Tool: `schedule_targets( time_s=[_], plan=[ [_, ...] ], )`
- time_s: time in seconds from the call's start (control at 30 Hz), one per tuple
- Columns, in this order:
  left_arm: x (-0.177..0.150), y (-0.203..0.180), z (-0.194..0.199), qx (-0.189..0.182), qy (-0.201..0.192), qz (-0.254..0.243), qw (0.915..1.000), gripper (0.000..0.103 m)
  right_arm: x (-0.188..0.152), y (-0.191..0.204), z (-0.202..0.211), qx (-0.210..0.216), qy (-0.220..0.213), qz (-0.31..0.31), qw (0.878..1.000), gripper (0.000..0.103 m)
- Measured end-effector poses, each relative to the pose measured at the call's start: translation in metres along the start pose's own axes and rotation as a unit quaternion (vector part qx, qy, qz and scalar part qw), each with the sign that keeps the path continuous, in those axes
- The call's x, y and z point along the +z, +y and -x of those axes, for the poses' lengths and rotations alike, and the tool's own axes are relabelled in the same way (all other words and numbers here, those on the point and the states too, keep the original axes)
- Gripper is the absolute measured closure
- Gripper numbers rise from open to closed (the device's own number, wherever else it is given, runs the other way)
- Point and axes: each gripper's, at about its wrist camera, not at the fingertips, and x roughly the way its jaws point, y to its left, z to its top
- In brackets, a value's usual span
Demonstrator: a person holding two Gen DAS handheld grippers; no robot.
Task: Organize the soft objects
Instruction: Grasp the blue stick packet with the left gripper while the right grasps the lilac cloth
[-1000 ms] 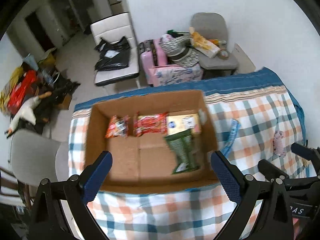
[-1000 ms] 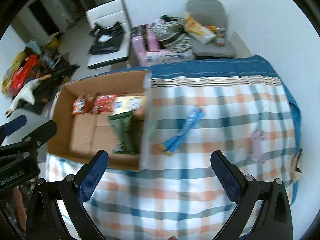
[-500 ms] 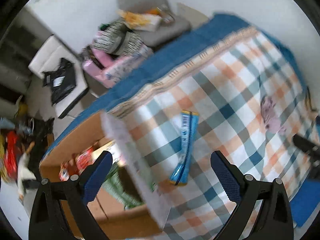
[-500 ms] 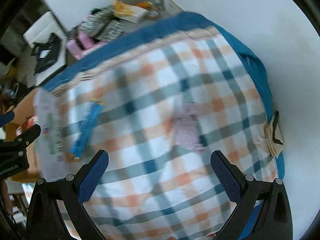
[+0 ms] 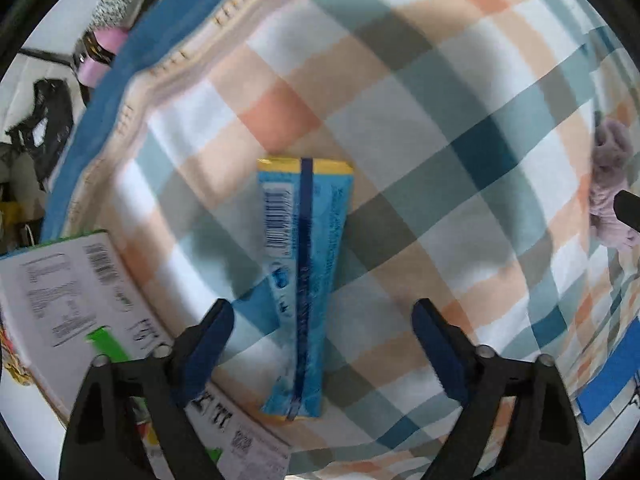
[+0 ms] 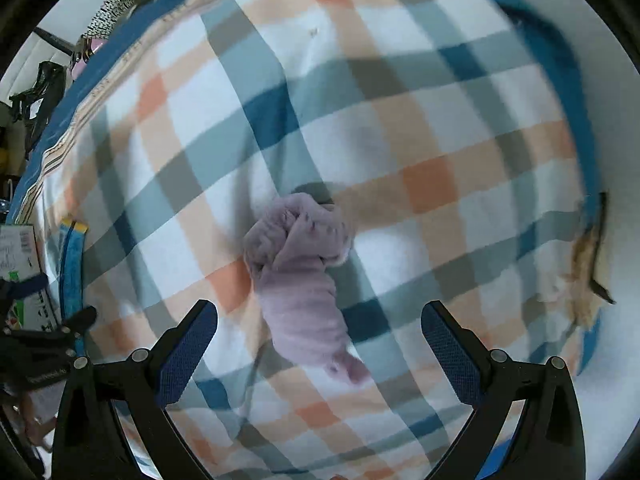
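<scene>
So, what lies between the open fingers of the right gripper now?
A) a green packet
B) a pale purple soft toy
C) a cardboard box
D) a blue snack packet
B: the right gripper is open over the pale purple soft toy lying on the checked cloth.

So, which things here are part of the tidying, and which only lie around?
For the job:
- blue snack packet, under the open left gripper
- lilac soft toy, under the open right gripper

Lying about:
- checked blanket
- box flap

Surface: checked blanket (image 6: 400, 128), orange, teal and white, blue border (image 5: 168, 36)
Wall: white (image 6: 600, 60)
Beyond edge: cluttered, blurred
</scene>
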Motion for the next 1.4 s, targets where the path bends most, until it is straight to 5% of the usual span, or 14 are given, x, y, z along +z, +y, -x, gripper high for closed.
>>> schedule_targets(
  time_s=[0.23,0.4,0.57,0.67,1.13,1.27,1.4],
  plan=[
    [-0.001,0.002,-0.012,-0.025,0.013,0.015,0.9995,0.053,0.005,0.003,-0.026,0.020,0.030,-0.008,0.999,0.009],
    [-0.006,0.001,-0.008,-0.024,0.010,0.020,0.9995,0.081,0.000,0.006,-0.041,0.026,0.057,-0.012,0.998,0.040],
    [-0.012,0.007,-0.007,-0.028,0.005,0.029,0.9992,0.083,-0.008,0.011,-0.047,0.016,0.058,-0.012,0.998,0.045],
    [-0.015,0.011,-0.003,-0.027,0.002,0.032,0.9991,0.085,-0.010,0.013,-0.047,0.011,0.056,-0.012,0.998,0.058],
    [-0.019,0.011,-0.001,-0.017,0.000,0.035,0.9992,0.087,0.000,0.009,-0.042,0.014,0.058,-0.010,0.998,0.060],
    [-0.015,0.011,-0.003,-0.016,0.011,0.039,0.9991,0.076,-0.003,0.015,-0.041,-0.009,0.062,0.016,0.998,0.056],
    [-0.015,0.025,-0.011,-0.050,0.043,0.051,0.9965,0.064,-0.008,0.016,-0.033,0.009,0.071,0.028,0.997,0.035]
  ],
)
